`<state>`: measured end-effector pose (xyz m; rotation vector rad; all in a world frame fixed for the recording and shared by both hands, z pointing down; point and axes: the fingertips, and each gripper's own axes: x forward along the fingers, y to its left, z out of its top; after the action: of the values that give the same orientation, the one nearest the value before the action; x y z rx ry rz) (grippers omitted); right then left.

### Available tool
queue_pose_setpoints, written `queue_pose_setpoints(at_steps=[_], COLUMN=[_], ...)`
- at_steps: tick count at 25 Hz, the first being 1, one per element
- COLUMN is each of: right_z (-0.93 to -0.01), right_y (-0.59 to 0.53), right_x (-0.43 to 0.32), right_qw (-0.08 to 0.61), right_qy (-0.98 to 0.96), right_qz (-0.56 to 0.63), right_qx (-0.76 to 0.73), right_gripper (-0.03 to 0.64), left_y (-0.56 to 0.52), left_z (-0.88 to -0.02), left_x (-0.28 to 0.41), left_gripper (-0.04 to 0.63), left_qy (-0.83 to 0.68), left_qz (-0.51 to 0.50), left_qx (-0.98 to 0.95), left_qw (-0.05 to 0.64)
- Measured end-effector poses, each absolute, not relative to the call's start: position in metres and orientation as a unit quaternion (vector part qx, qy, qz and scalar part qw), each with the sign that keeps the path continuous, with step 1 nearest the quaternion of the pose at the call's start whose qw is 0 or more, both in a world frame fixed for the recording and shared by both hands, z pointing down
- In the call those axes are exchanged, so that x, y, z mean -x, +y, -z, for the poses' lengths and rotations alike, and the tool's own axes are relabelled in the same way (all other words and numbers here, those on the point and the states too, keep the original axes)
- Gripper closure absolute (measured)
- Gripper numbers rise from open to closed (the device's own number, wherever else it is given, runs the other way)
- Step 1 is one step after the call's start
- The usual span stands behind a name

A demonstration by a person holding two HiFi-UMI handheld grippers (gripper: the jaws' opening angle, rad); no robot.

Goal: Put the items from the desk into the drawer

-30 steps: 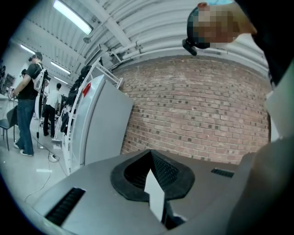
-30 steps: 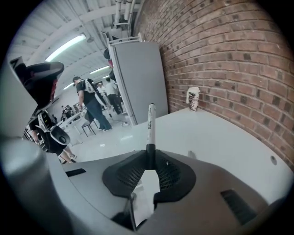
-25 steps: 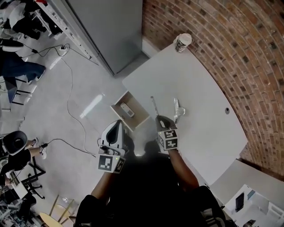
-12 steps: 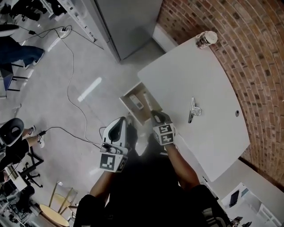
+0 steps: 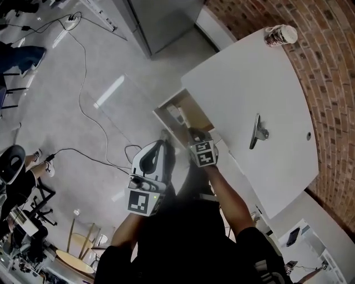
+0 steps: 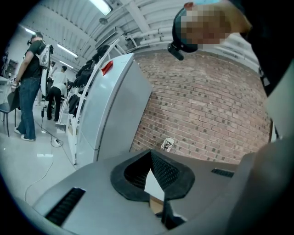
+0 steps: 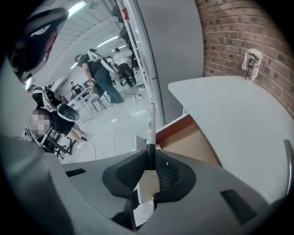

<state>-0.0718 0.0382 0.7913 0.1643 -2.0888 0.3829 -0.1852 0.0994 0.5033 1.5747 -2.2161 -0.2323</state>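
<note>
My right gripper (image 7: 149, 158) is shut on a thin white pen (image 7: 149, 121) with a dark end, which sticks out past the fingertips. In the head view that gripper (image 5: 195, 135) hangs tilted downward over the near corner of the open drawer (image 5: 165, 108), below the desk's (image 5: 249, 83) edge. The drawer's brown inside (image 7: 193, 140) lies just beyond the pen. A small pale item (image 5: 176, 114) rests in it. My left gripper (image 5: 162, 145) is to the left of the drawer and lower, its tips (image 6: 150, 153) together with nothing between them. A metal clip-like item (image 5: 256, 132) lies on the desk.
A paper cup (image 5: 280, 34) stands at the desk's far corner against the brick wall (image 5: 333, 83). A grey cabinet (image 5: 161, 16) stands beyond the drawer. Cables (image 5: 89, 138) run over the floor at left, with chairs and people further off.
Both grippers have sunk and moved off the desk toward the drawer. The right one carried the pen from above the desktop to the drawer's near corner and tilted further down.
</note>
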Motion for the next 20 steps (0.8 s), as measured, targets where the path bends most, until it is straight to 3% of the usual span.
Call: queue_pose_setpoints(at_steps=[20], right_z=[-0.996], right_y=[0.032], right_x=[0.057], right_qw=[0.593], right_qy=[-0.780], right_qz=[-0.175], right_qx=[-0.093], right_gripper=[0.557], left_y=[0.112], left_z=[-0.601], left_x=[0.203], left_gripper=[0.594], left_qy=[-0.795], left_qz=[0.062], left_qx=[-0.547], left_qw=[0.253])
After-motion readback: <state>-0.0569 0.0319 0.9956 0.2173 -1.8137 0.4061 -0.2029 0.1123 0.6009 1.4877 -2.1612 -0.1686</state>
